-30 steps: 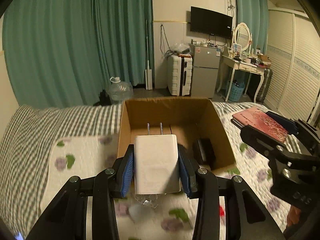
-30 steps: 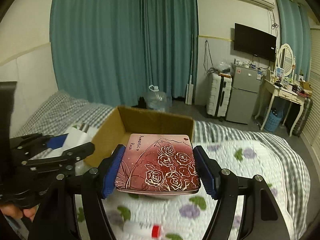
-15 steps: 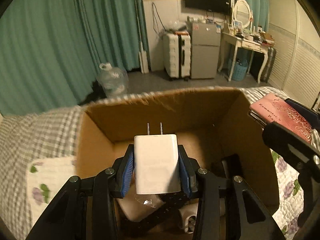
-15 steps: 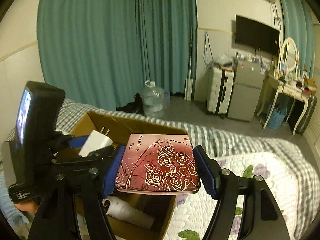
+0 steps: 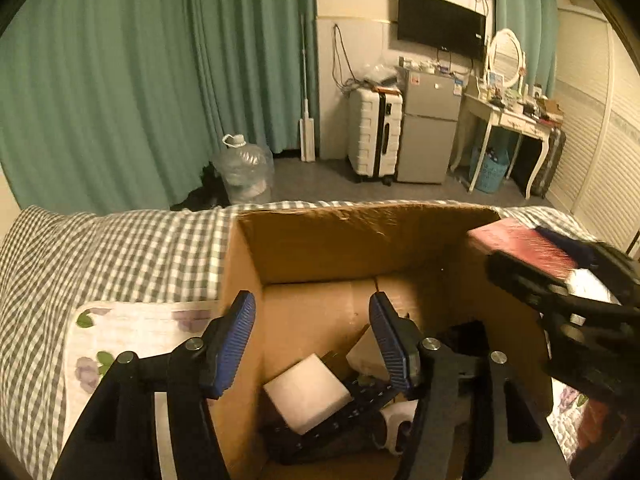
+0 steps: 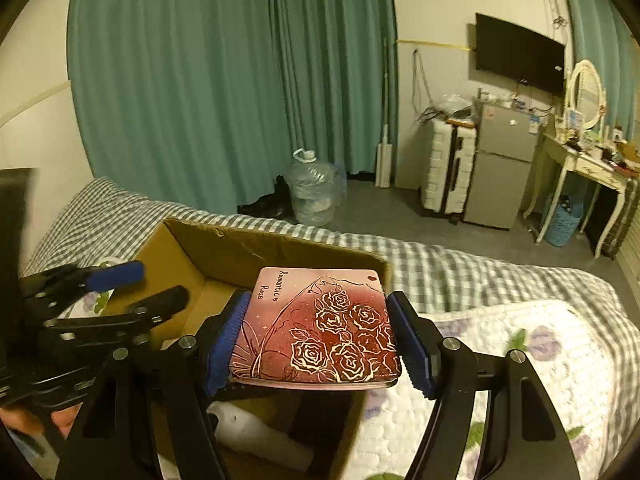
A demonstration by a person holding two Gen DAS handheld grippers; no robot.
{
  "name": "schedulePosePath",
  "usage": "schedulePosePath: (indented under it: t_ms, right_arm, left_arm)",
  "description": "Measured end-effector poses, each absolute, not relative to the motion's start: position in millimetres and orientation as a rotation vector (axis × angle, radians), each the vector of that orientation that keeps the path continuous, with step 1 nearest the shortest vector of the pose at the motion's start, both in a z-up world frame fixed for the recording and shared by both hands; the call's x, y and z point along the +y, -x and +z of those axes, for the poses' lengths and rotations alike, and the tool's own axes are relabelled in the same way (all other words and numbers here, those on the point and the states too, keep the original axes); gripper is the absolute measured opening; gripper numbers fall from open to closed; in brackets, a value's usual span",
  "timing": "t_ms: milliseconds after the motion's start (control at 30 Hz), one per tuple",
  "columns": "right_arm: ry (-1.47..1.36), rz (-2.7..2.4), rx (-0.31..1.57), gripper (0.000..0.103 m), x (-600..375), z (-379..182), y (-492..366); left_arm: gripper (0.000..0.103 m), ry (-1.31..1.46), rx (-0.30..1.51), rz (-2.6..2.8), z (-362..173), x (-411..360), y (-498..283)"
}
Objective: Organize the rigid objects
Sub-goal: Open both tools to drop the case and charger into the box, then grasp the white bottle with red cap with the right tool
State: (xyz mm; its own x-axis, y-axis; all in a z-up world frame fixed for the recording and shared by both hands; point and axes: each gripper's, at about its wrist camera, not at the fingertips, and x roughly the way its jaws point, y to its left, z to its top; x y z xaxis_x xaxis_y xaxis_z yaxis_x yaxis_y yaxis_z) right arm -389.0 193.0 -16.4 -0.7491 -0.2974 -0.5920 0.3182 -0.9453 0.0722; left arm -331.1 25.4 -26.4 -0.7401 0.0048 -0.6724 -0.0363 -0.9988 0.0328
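Right gripper (image 6: pixel 320 344) clamped on the pink rose-printed tin (image 6: pixel 320 328), blue pads pressed against its two side edges, lid facing up and close to level. Held above the near right corner of the cardboard box (image 6: pixel 224 248), front edge reaching over the opening, the rest hanging over the box wall and the quilted bed (image 6: pixel 520 344). Box interior lies left of and below the tin, so the coming move probably needs a short shift leftward, then a lowering. Broad face flat, no clear long axis; wide enough that the right wall may catch an edge if lowered where it is now.

Left gripper (image 5: pixel 312 340) with jaws spread wide and holding nothing, poised over the left part of the same box. White charger block (image 5: pixel 306 398) directly below and between those jaws, lying tilted on dark items at the box bottom, clear of both pads. Another pale, rounded object (image 6: pixel 256 436) lower in the box, possibly a bottle, too dim to name with confidence.

Right hand clearly the one for the tin, being already around it. Left gripper occupies part of the opening, so the free landing spot seems to be toward the right and far side of the box floor.
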Motion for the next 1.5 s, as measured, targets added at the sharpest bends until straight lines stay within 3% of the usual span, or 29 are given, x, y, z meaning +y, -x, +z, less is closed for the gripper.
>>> schedulePosePath:
  t_ms: [167,233,300,633,933,1200,1500]
  right_arm:
    - [-0.944,-2.638,0.077,0.07,178.5,-31.1,403.8]
    - [-0.927,-2.637,0.049,0.084,180.5,-29.3,400.4]
    - [-0.901,-2.67,0.06,0.09,182.1,-22.2,393.2]
    - [-0.83,-2.791,0.067,0.102,217.4,22.0,295.6]
    - [-0.928,-2.765,0.103,0.103,206.1,-6.2,209.1]
    - [-1.122,-2.669,0.205,0.103,179.4,-73.9,192.0]
    - [-1.304,-2.582,0.241,0.103,164.4,-131.2,216.5]
  left_arm:
    - [0.065,1.092,0.089,2.933,-19.8,16.0,315.1]
    - [0.066,1.079,0.102,2.942,-16.2,14.6,309.5]
    - [0.066,1.054,0.1,2.957,-10.6,12.3,300.9]
    - [0.07,0.943,0.093,3.012,28.3,-7.7,218.0]
    - [0.074,0.909,0.078,3.028,36.7,-31.9,142.9]
    - [0.075,1.017,-0.028,3.046,-27.5,-38.1,117.1]
    - [0.075,1.199,0.05,2.948,-102.1,-31.2,132.8]
